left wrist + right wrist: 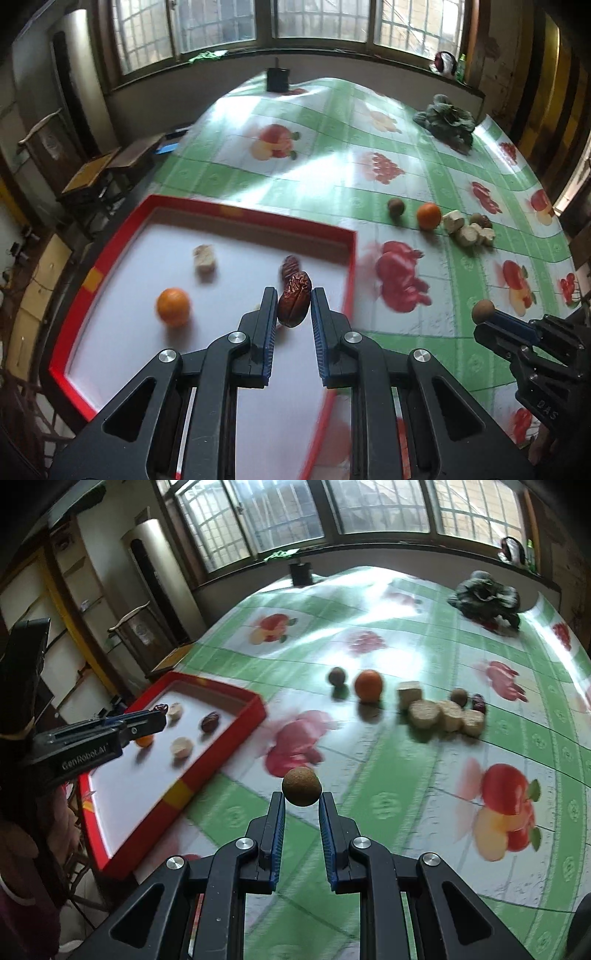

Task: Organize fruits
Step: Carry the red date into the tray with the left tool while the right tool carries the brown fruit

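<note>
My left gripper (293, 297) is shut on a wrinkled red date (294, 303) and holds it above the red-rimmed white tray (258, 215). In the tray lie an orange (173, 307), a pale cut piece (204, 258) and another date (289, 266). My right gripper (301, 800) is shut on a small round brown fruit (301, 786), above the green tablecloth right of the tray (218, 749); it also shows in the left wrist view (491, 317). On the cloth lie an orange (368, 685), a brown fruit (337, 676), pale cut pieces (424, 712) and a date (479, 703).
A dark leafy vegetable (484, 596) lies at the far right of the table. A black container (301, 572) stands at the far edge by the window. Stools and furniture (107, 166) stand left of the table.
</note>
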